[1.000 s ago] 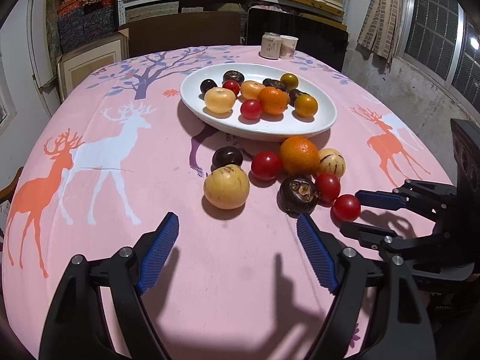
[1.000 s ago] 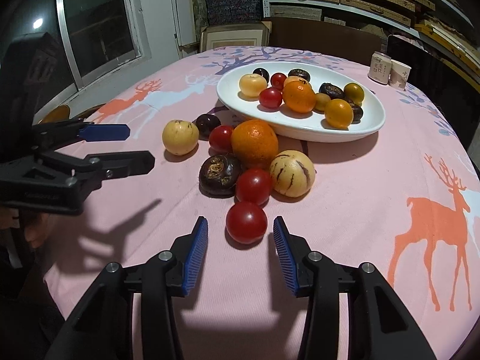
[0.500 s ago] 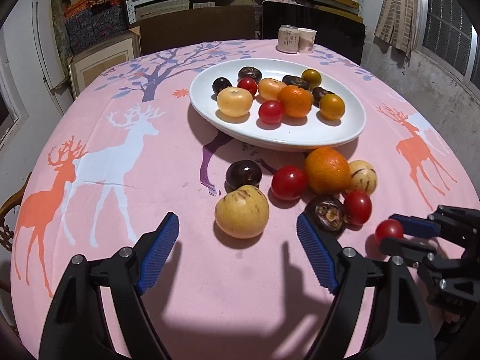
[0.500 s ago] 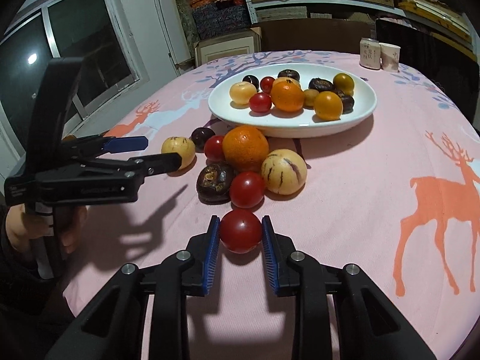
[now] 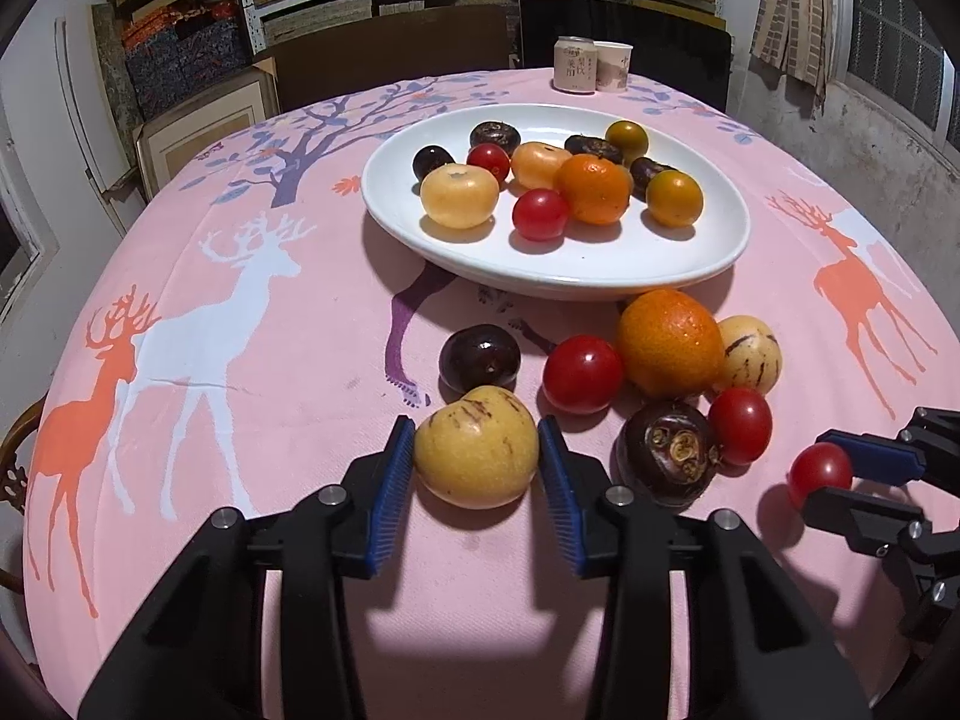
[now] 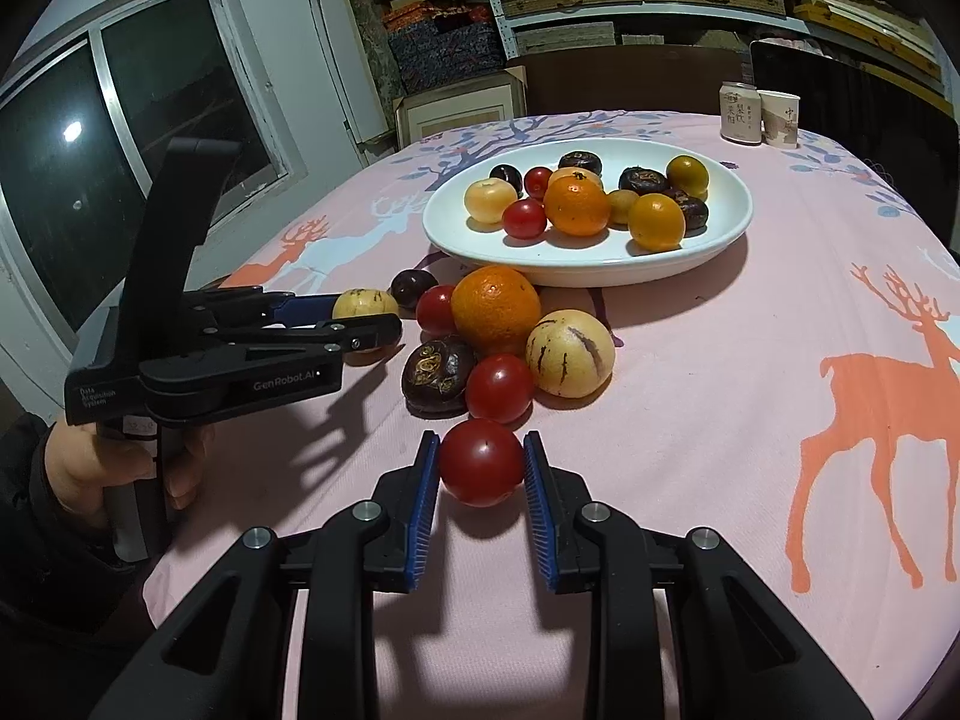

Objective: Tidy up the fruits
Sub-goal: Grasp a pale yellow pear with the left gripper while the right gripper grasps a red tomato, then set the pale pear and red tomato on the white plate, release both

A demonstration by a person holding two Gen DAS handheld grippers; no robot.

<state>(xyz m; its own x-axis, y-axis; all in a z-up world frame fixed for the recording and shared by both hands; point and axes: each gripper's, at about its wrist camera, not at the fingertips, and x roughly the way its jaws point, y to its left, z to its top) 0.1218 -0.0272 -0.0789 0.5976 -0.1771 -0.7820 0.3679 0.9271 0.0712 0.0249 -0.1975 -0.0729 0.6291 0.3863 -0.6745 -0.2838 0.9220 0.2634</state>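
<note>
Closing on a yellow fruit, the left claw touches it — right claw clamps a tomato on the worktop.

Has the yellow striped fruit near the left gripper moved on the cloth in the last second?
No. The yellow striped fruit still sits just below the dark plum; the closing left gripper came to it.

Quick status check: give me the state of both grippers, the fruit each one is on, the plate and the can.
left gripper: jaws closing around the yellow melon
yellow melon: on the cloth, between the left pads
right gripper: shut on the red tomato
red tomato: gripped, low over the cloth
plate: upright, partly filled with fruit
can: standing upright beside a paper cup
</note>
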